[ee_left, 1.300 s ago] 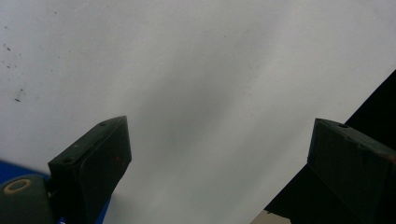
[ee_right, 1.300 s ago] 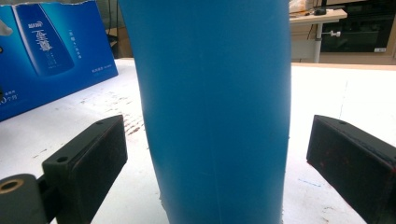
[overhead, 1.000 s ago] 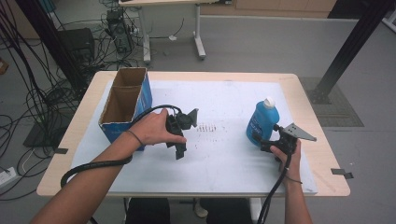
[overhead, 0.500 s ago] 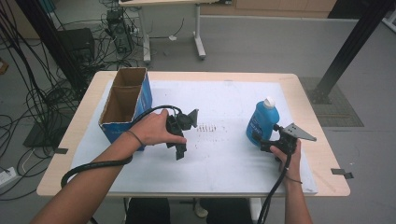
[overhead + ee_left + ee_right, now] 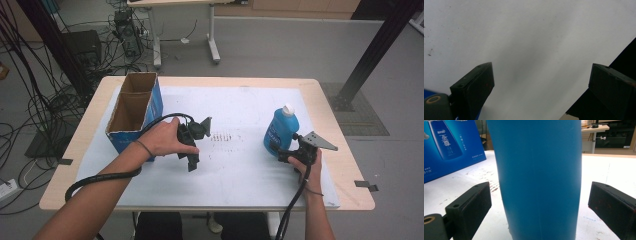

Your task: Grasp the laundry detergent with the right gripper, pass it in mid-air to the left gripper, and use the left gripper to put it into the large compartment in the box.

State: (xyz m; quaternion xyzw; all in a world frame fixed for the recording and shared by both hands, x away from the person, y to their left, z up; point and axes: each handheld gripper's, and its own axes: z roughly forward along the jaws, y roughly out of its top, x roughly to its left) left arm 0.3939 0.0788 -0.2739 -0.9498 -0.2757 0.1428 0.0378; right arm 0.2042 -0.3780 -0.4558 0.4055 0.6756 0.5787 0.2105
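A blue plastic bottle (image 5: 280,131) with a white cap stands upright on the white mat at the right. My right gripper (image 5: 283,153) is at its base, open, with one jaw on each side. In the right gripper view the bottle (image 5: 537,177) stands between the spread jaws, and gaps show on both sides. My left gripper (image 5: 192,161) hangs over the middle of the mat, pointing down, open and empty. The left gripper view looks at bare white mat (image 5: 529,50) between its wide jaws.
An open blue cardboard box (image 5: 134,113) stands on the left of the table (image 5: 345,165); its printed side appears in the right gripper view (image 5: 449,147). Faint dark marks (image 5: 225,137) dot the mat's centre. Cables and another table's legs lie on the floor beyond.
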